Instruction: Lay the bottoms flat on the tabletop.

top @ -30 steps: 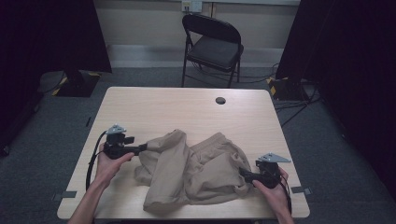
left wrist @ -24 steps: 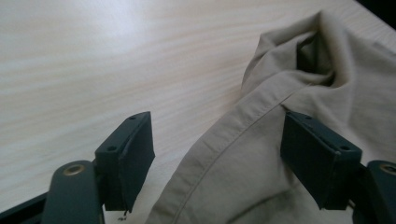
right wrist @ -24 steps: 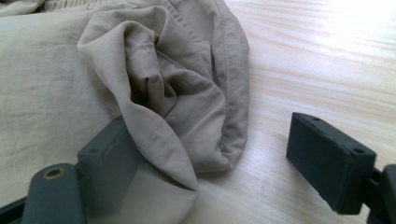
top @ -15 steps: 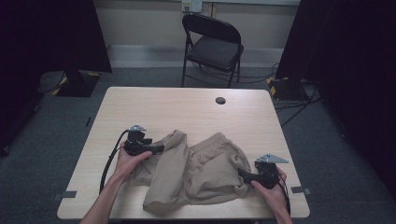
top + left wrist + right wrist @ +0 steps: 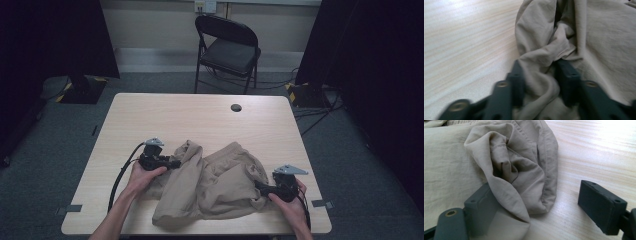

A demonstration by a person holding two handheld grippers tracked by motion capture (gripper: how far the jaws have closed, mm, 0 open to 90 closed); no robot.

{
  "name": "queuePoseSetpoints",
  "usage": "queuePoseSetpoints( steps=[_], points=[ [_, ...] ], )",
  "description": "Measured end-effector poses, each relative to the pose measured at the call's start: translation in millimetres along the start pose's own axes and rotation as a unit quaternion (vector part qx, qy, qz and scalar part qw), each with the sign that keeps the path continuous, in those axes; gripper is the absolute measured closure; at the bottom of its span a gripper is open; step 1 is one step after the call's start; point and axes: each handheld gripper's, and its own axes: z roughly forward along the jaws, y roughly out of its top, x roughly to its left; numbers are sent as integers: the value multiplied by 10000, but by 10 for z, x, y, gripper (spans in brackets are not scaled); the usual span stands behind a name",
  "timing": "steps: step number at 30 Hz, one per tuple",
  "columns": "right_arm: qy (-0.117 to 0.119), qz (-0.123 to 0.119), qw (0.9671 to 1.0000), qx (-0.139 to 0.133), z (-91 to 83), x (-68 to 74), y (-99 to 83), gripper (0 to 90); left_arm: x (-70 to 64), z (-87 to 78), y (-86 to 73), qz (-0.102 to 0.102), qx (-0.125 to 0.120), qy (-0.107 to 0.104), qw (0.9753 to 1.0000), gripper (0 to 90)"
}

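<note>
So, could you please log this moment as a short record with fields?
garment: crumpled beige trousers on the near half of the table
left gripper: a fold of cloth bunched between the jaws, at the garment's left edge
right gripper: open, one jaw under the cloth, the other on bare wood
behind table: black folding chair

The whole table [image 5: 150, 115] is seen from above, camera facing forward and down. Each gripper view is set low and very close, looking along its jaws. The tan cloth [image 5: 215, 185] is shared by all three.
</note>
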Motion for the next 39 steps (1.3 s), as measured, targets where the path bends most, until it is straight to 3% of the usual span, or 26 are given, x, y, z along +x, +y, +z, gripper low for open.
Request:
queuePoseSetpoints(
  steps=[2, 5, 18, 22, 26, 30, 33, 35, 39],
  points=[
    [0, 0, 10000, -2, 1, 0, 0, 171, -31, -26, 16, 17, -52, -54, 10000, 749],
    [-2, -4, 10000, -4, 1, 1, -1, 171, -66, -75, 34, -12, -172, -169, 9997, 791],
    [-32, 10, 10000, -7, 1, 14, -5, 171, -365, -449, 113, 196, -743, -404, 9962, 805],
    [-49, 19, 10000, 0, -1, 17, -4, 172, -483, -570, 63, 233, -961, -459, 9940, 806],
    [-50, 14, 10000, 2, -3, 17, -6, 172, -608, -685, -41, 301, -1003, -430, 9936, 807],
    [-43, 4, 10000, 1, -3, 15, -6, 172, -776, -774, -176, 301, -1084, -649, 9915, 807],
    [-42, -1, 10000, 1, -2, 15, -6, 172, -948, -756, -298, 567, -852, -749, 9919, 808],
    [-36, 1, 10000, 3, -4, 16, -7, 173, -1010, -714, -389, 514, -749, -984, 9910, 808],
    [-46, -11, 10000, 7, -5, 17, -8, 172, -998, -564, -579, 456, -288, -940, 9941, 808]
  ],
)
